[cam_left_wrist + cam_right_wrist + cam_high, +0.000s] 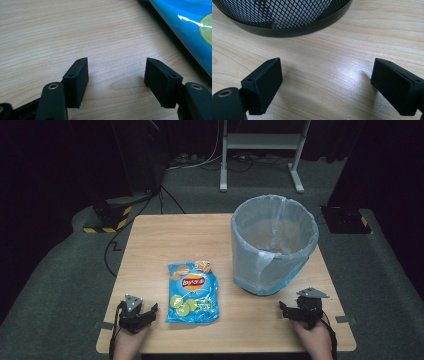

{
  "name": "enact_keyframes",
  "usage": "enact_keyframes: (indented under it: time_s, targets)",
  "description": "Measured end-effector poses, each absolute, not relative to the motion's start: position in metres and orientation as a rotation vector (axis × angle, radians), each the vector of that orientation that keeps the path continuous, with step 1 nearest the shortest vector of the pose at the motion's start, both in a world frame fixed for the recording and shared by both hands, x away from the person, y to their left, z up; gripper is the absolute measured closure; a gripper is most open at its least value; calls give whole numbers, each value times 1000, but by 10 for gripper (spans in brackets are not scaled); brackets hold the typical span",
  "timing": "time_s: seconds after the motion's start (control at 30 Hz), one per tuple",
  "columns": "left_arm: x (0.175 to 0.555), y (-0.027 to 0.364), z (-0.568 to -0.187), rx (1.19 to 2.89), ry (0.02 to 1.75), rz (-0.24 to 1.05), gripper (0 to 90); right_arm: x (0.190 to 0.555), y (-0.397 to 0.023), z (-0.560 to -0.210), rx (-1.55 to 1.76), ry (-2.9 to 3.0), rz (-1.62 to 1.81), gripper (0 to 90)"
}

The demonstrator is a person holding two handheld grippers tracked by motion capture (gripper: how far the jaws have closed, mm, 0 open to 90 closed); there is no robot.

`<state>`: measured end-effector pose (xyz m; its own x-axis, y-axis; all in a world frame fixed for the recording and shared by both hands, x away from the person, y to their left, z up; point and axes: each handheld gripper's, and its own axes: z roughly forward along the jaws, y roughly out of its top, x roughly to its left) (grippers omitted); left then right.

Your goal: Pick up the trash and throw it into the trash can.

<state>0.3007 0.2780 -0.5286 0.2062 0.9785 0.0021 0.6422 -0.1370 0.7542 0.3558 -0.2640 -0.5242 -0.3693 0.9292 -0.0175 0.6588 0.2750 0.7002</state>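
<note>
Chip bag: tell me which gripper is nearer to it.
Left. The left gripper sits just left of the chip bag; the right gripper is farther off to its right, below the trash bin.

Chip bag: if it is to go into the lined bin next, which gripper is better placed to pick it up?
Probably the left gripper. It sits open right beside the chip bag, whose blue edge shows in the left gripper view. The right gripper, also open, faces the bin.

Pale matt wood-grain counter [150, 245], glossy blue plastic crisp bag [193, 292], black metal mesh bin [287, 15] with thin translucent plastic liner [260, 265], matt black tongs [116, 82].
</note>
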Motion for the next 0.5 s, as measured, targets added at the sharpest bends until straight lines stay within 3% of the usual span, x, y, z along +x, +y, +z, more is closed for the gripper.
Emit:
enact_keyframes:
  time_s: [0.5]
  targets:
    - [299,277,-529,1855,1504,689,374,358,-263,-525,1431,2120,858,98]
